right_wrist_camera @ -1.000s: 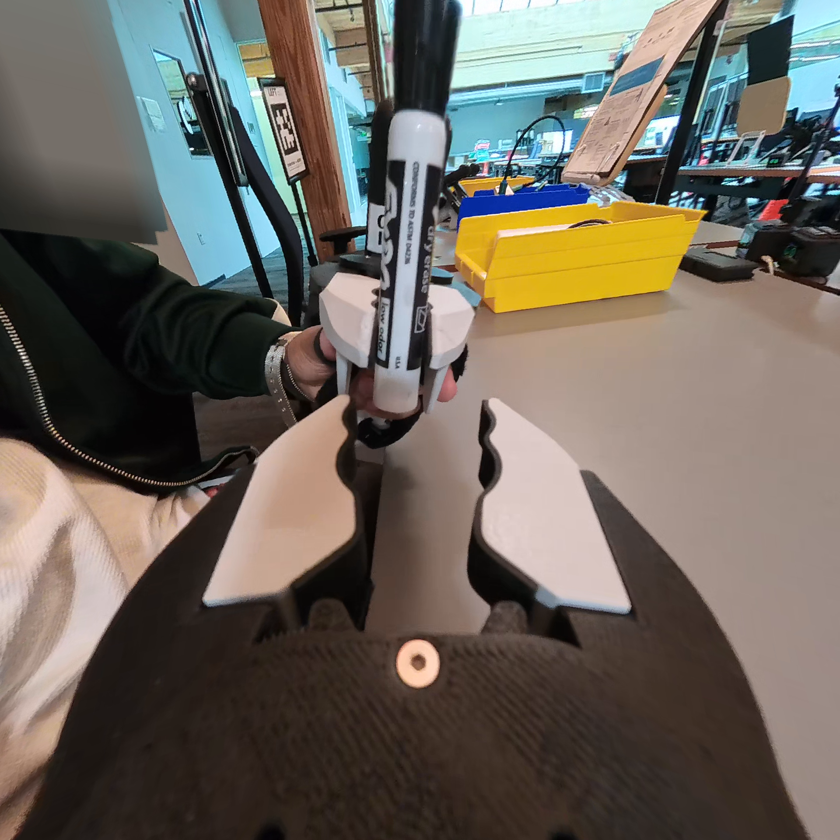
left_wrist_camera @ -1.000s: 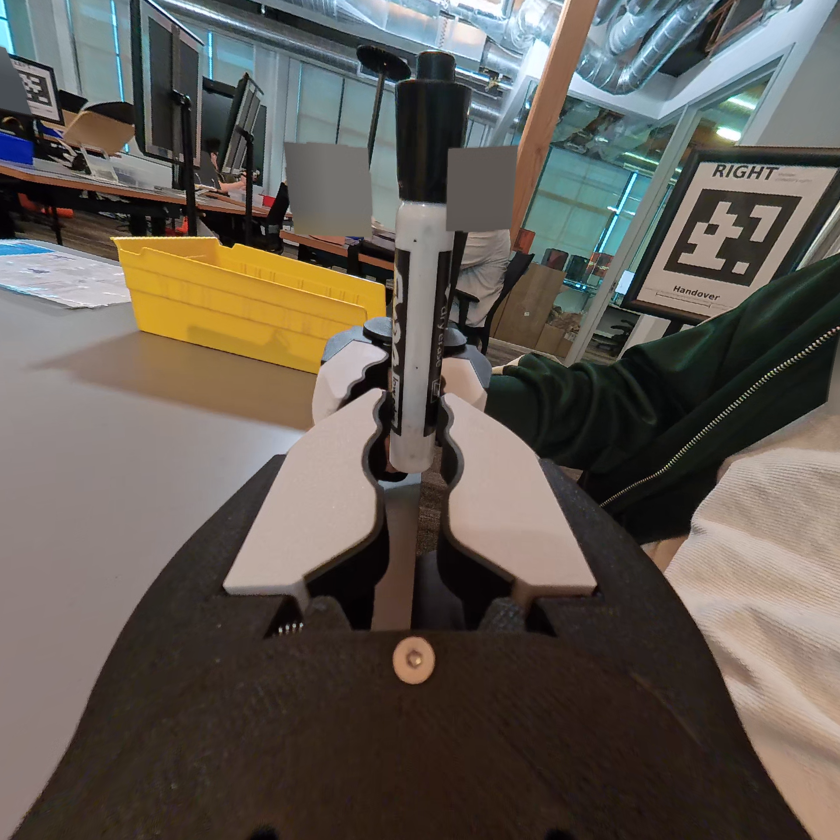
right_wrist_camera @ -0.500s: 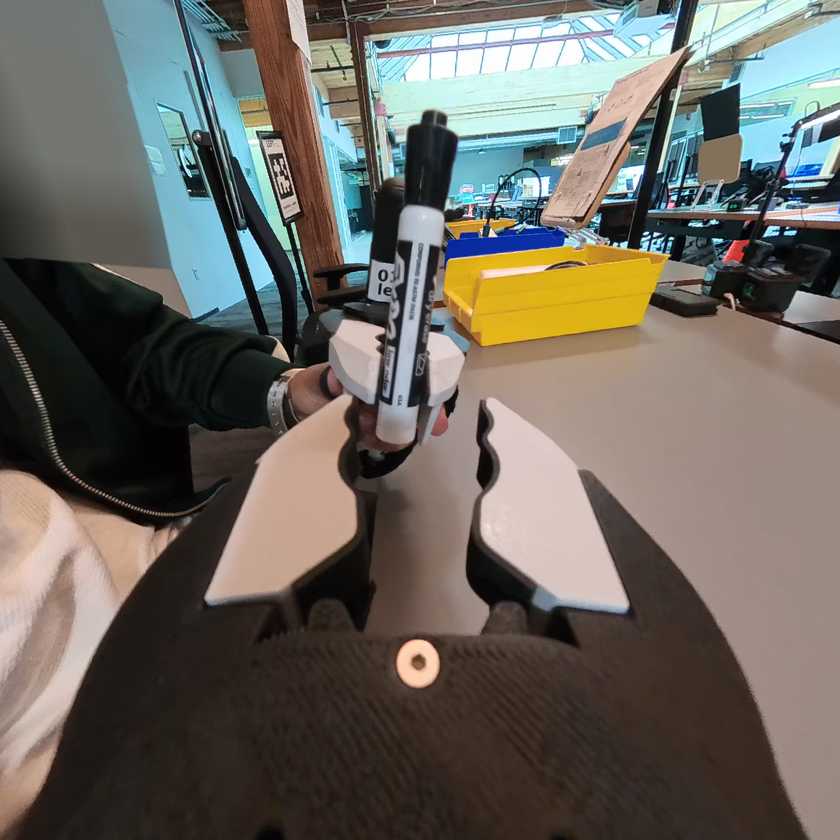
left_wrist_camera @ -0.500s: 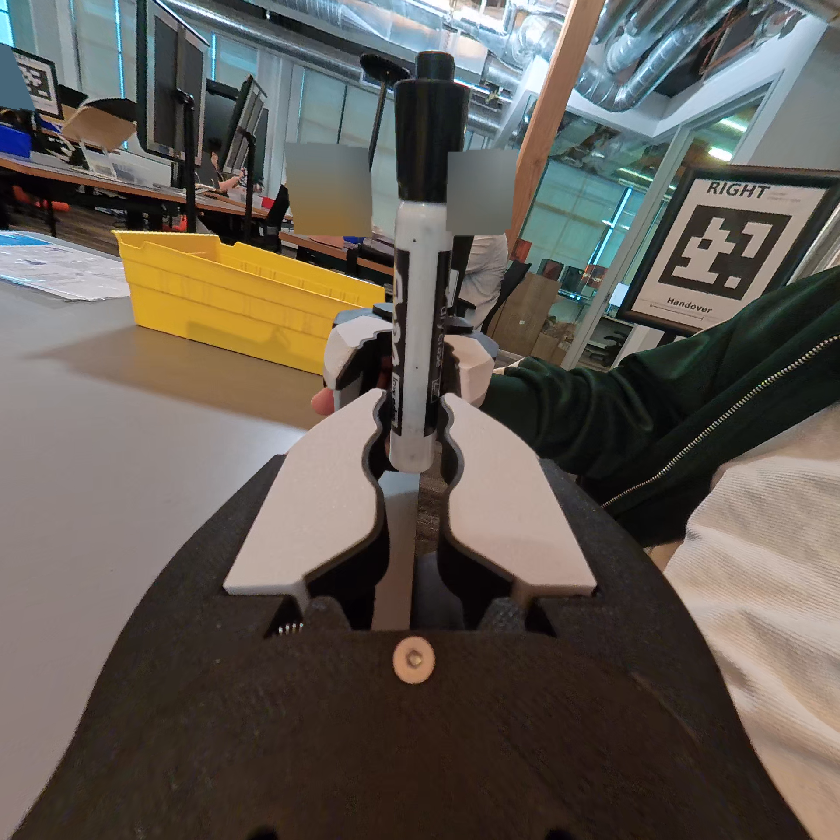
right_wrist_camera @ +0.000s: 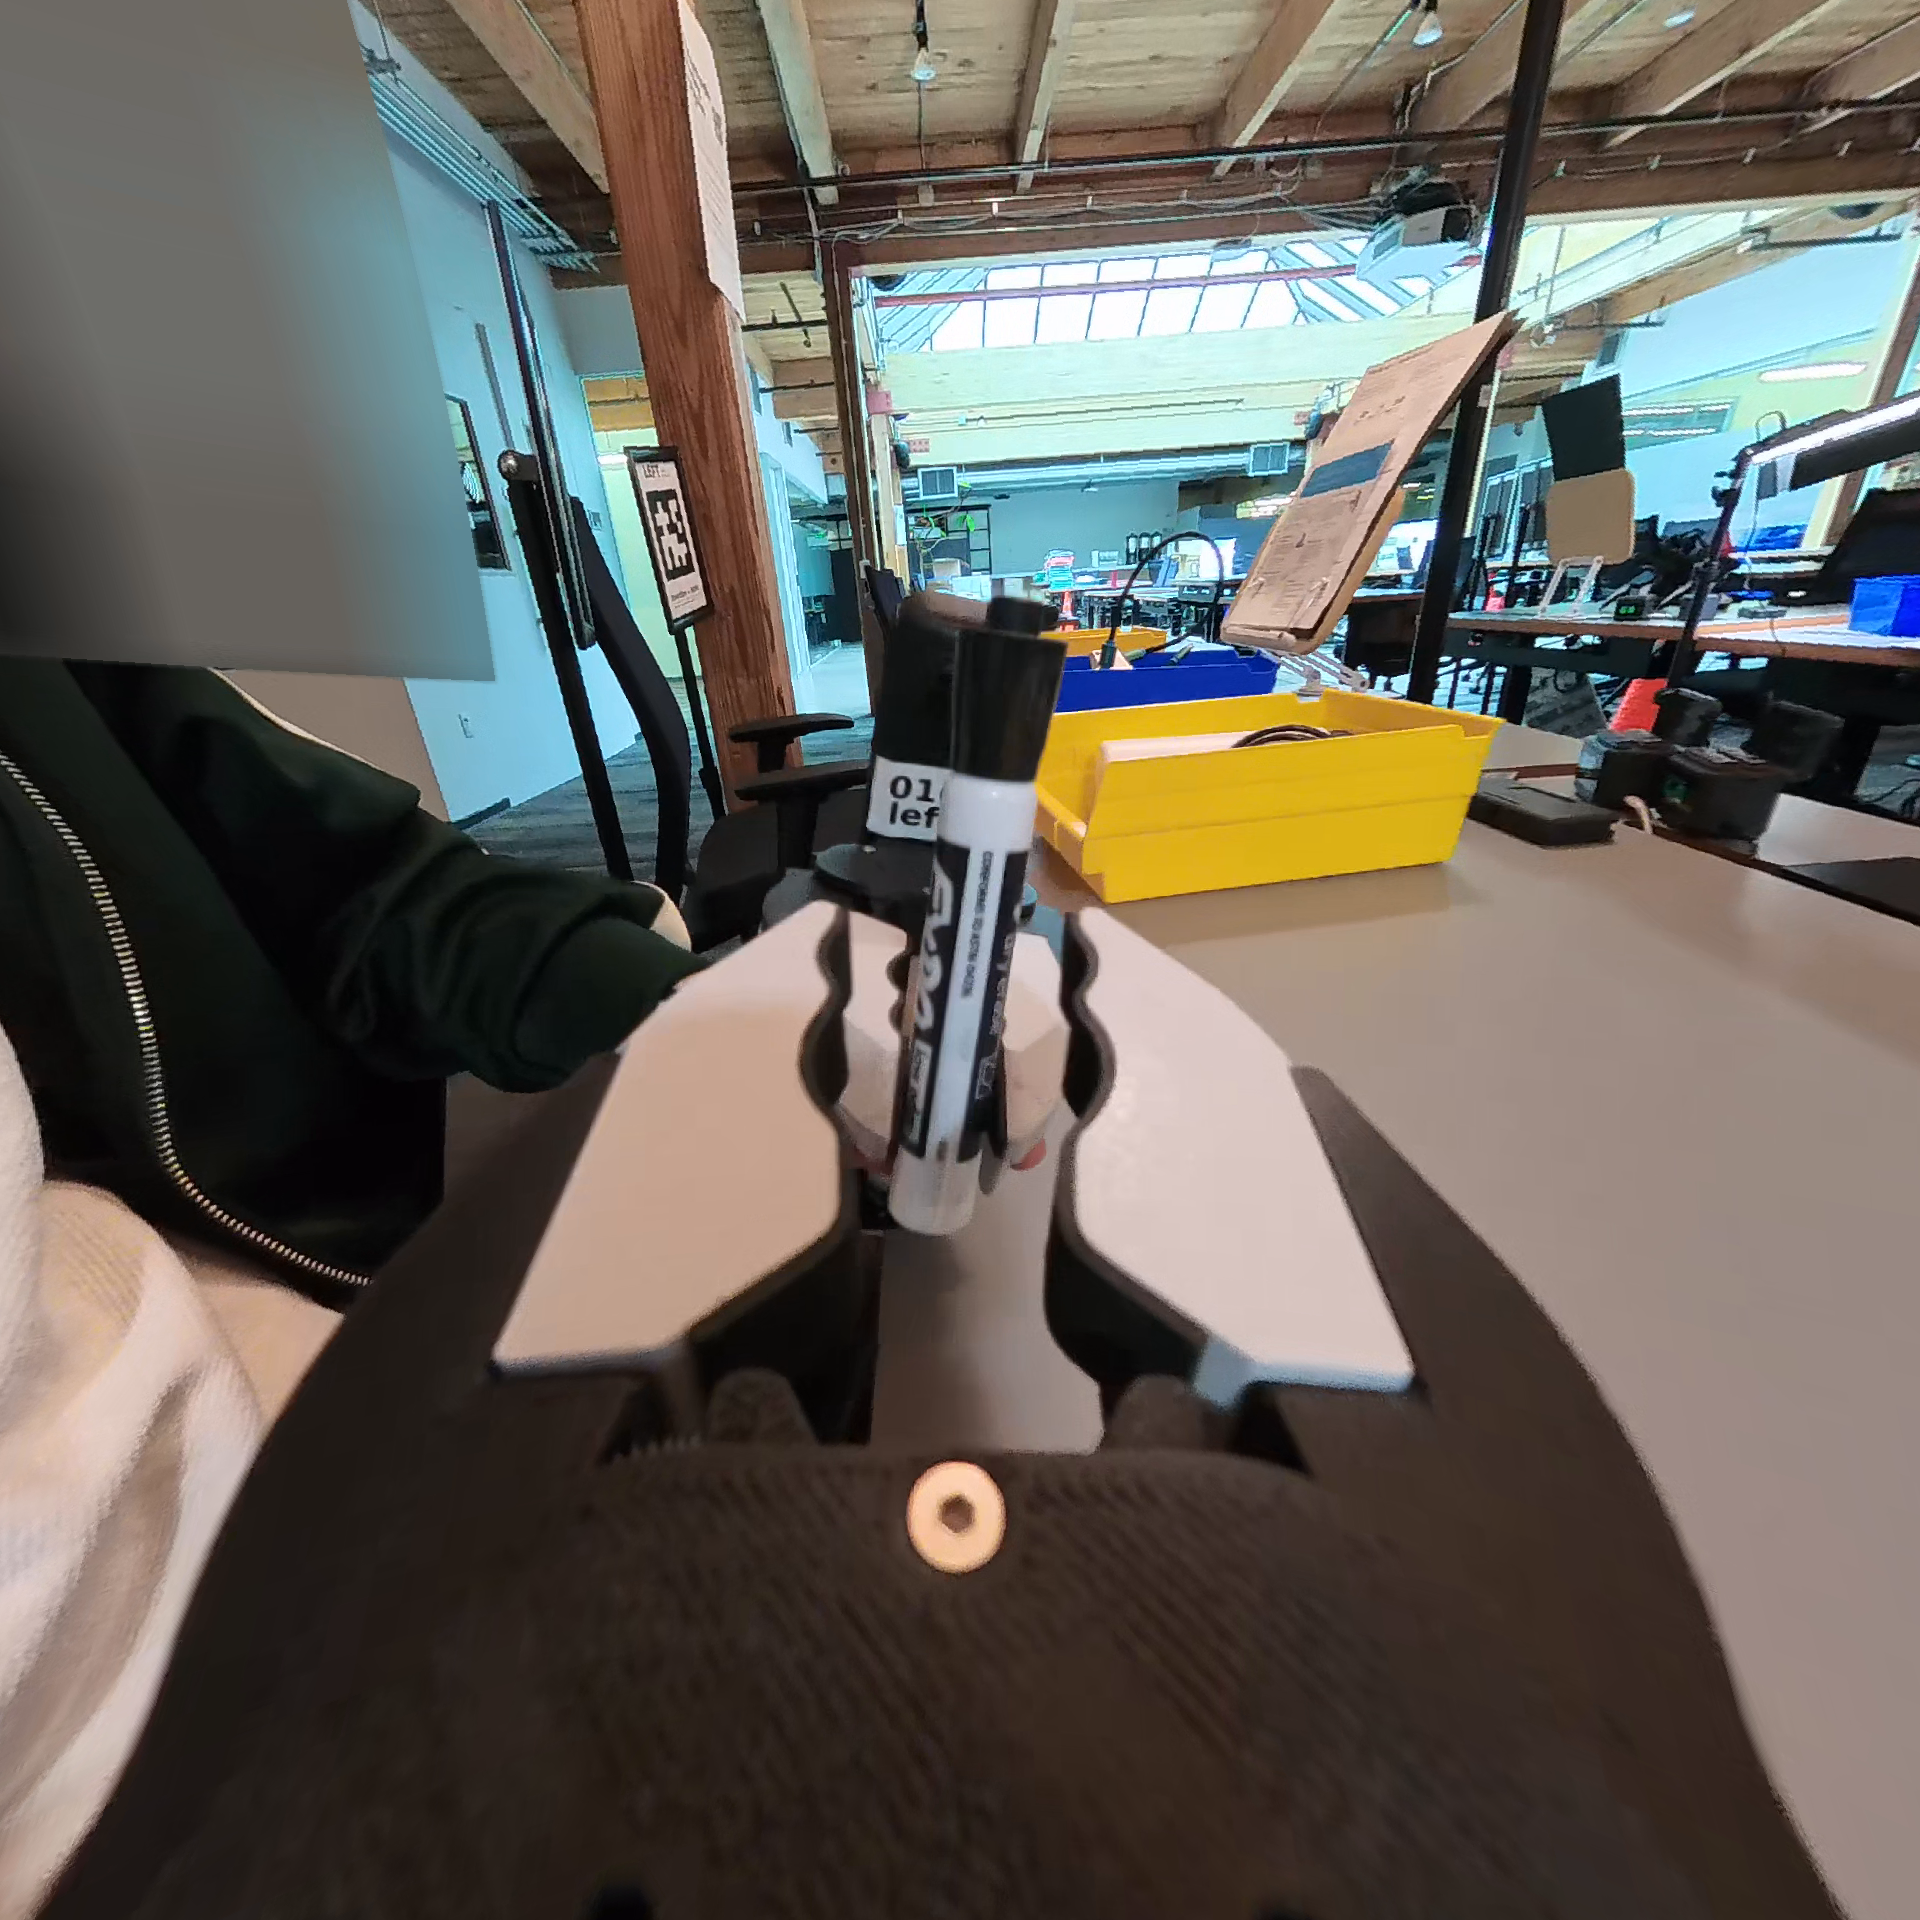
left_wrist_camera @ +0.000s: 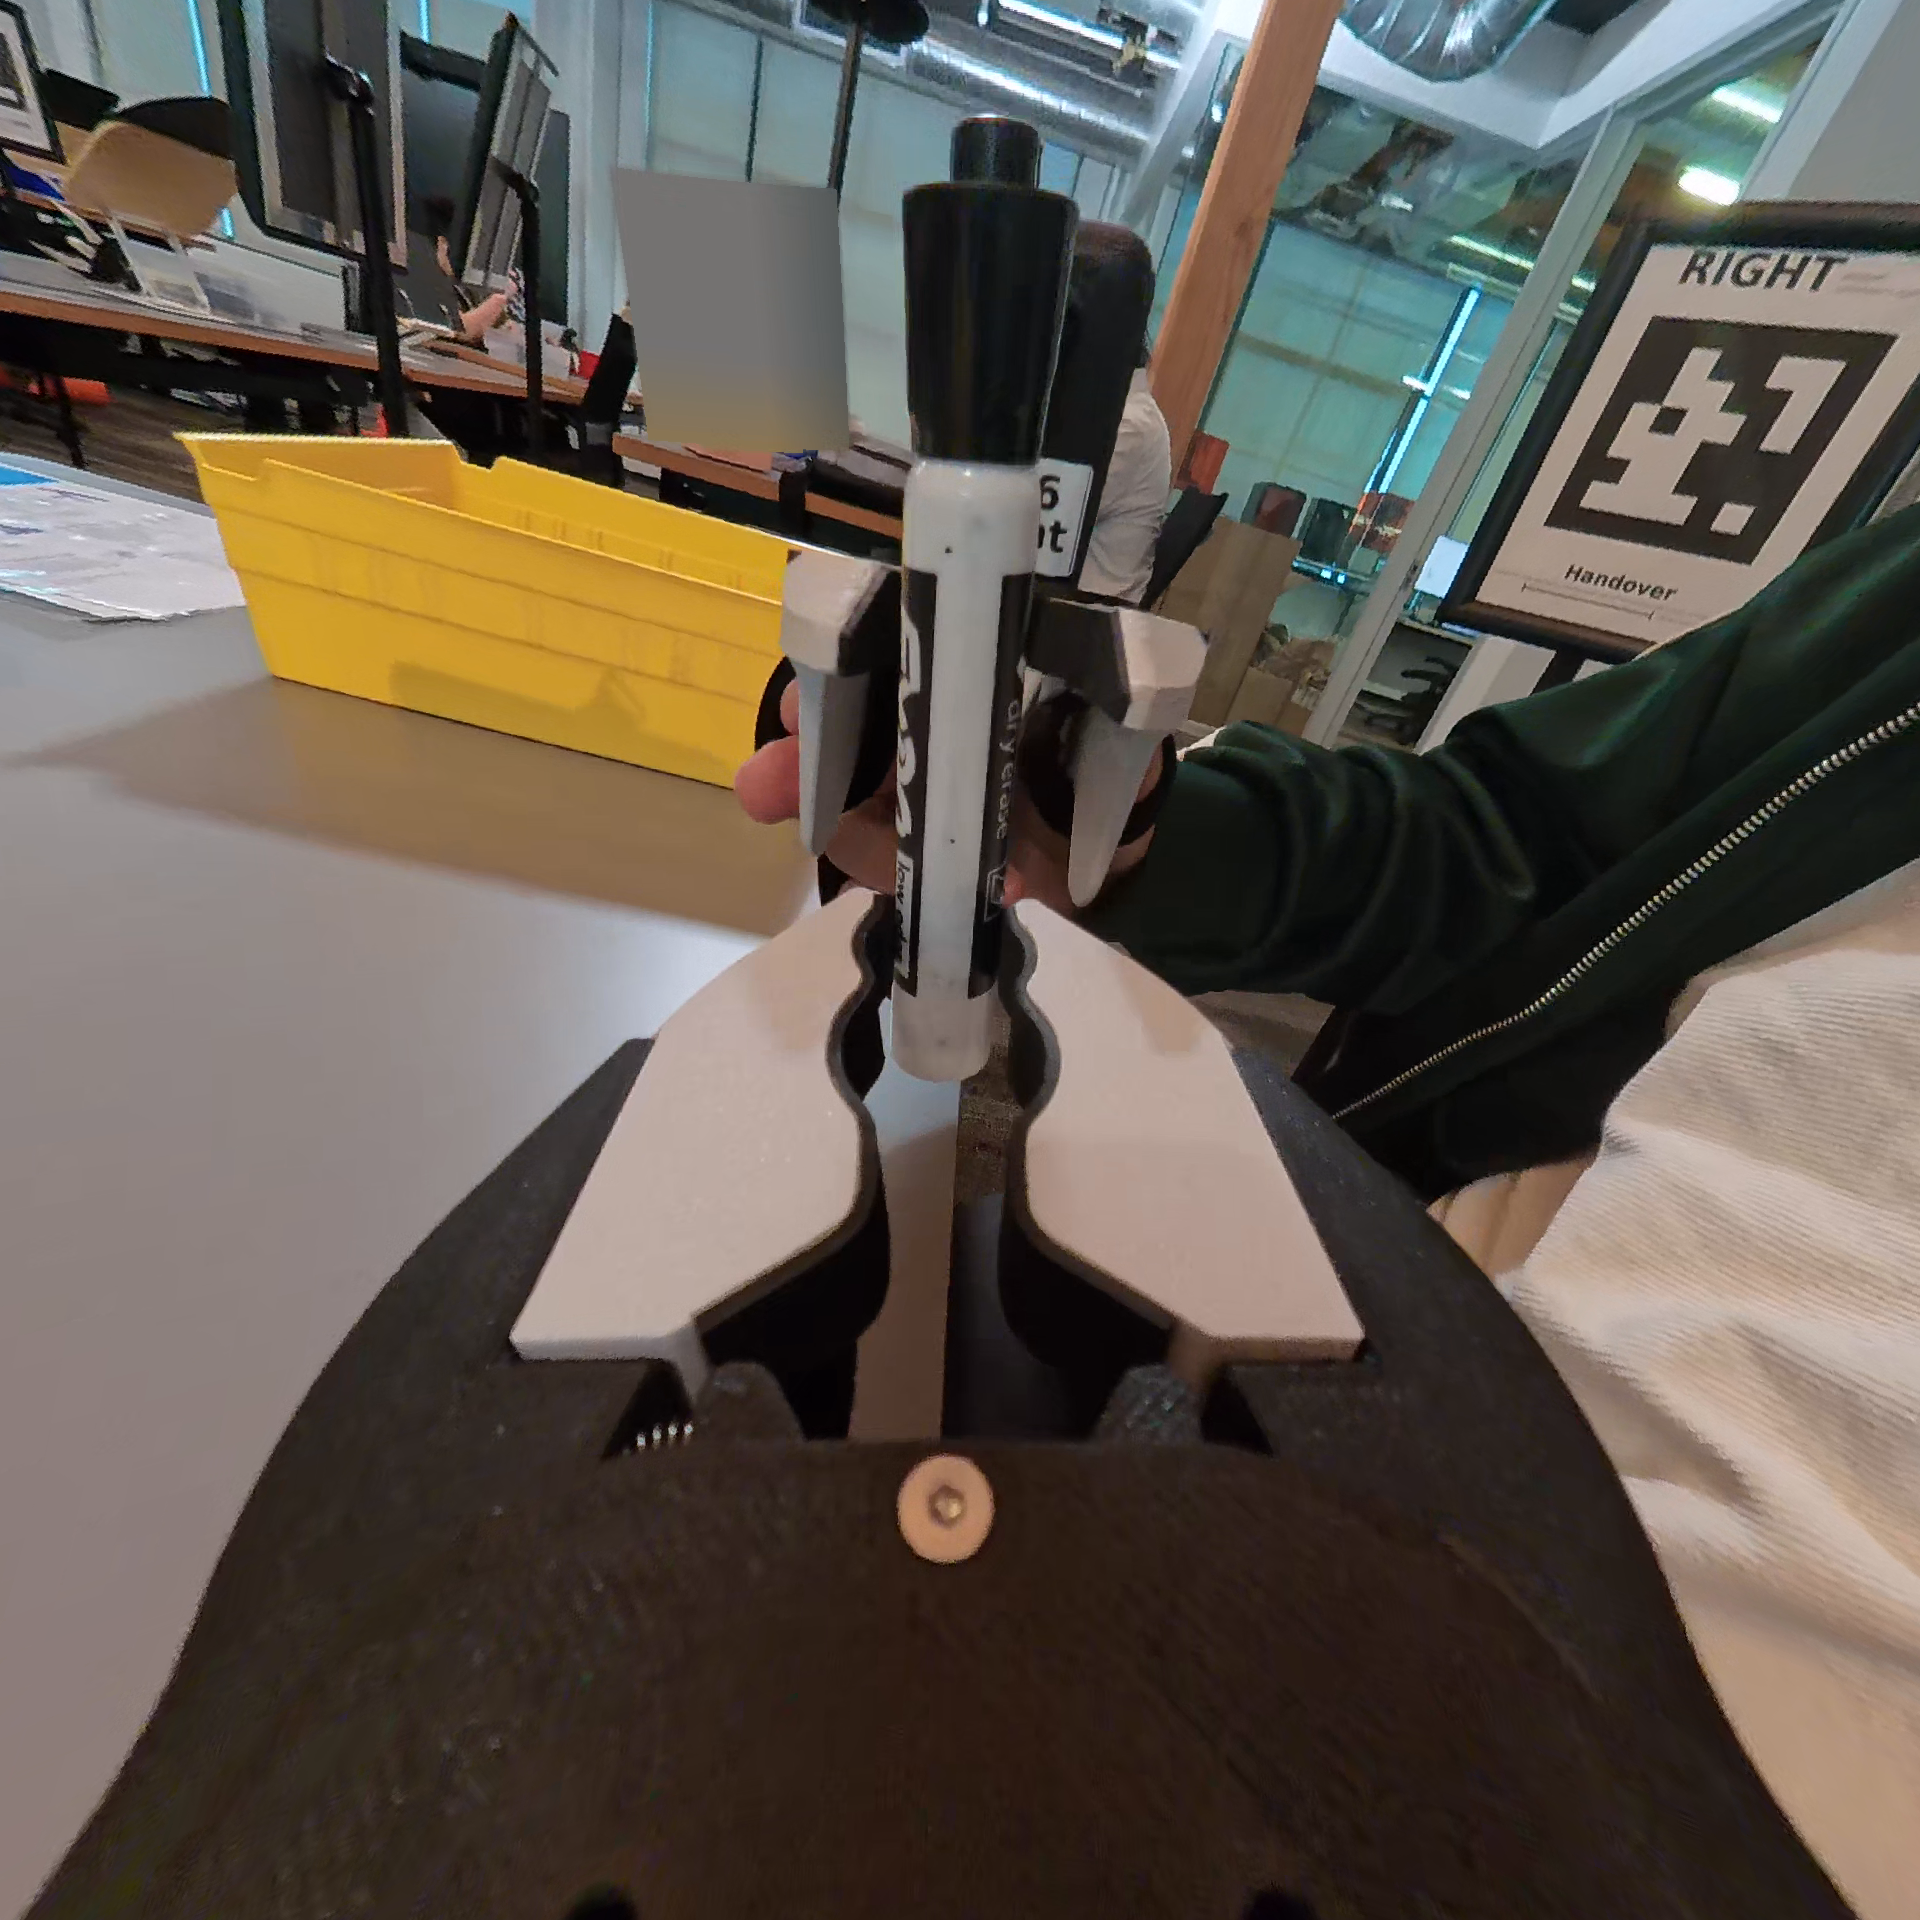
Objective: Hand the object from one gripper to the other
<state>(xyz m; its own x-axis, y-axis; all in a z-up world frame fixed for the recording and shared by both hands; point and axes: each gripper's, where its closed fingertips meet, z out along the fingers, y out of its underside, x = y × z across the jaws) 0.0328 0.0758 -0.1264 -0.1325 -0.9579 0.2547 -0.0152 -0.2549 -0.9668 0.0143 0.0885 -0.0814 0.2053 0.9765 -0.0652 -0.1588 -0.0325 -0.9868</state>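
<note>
A black-and-white dry-erase marker (left_wrist_camera: 966, 623) with a black cap stands upright. My left gripper (left_wrist_camera: 940, 935) is shut on its lower end. My right gripper (left_wrist_camera: 971, 748) shows beyond it in the left wrist view, with a white finger on each side of the marker's barrel. In the right wrist view the marker (right_wrist_camera: 966, 987) stands between the open fingers of my right gripper (right_wrist_camera: 956, 935), with a gap on both sides. The left gripper (right_wrist_camera: 951, 1091) holds it from behind there. A person's hands and dark green sleeves hold both grippers.
The grey table (left_wrist_camera: 312, 987) lies below and to the left. A yellow bin (left_wrist_camera: 499, 582) stands on it, also in the right wrist view (right_wrist_camera: 1268, 800), with a blue bin (right_wrist_camera: 1153, 675) behind. Papers (left_wrist_camera: 83, 551) lie far left. A framed sign (left_wrist_camera: 1714, 436) stands at right. The grippers' ends are close to 4 cm from one another.
My right gripper has moved forward, still open, so its fingers now straddle the marker instead of stopping short of it. My left gripper has kept its hold on the marker.
</note>
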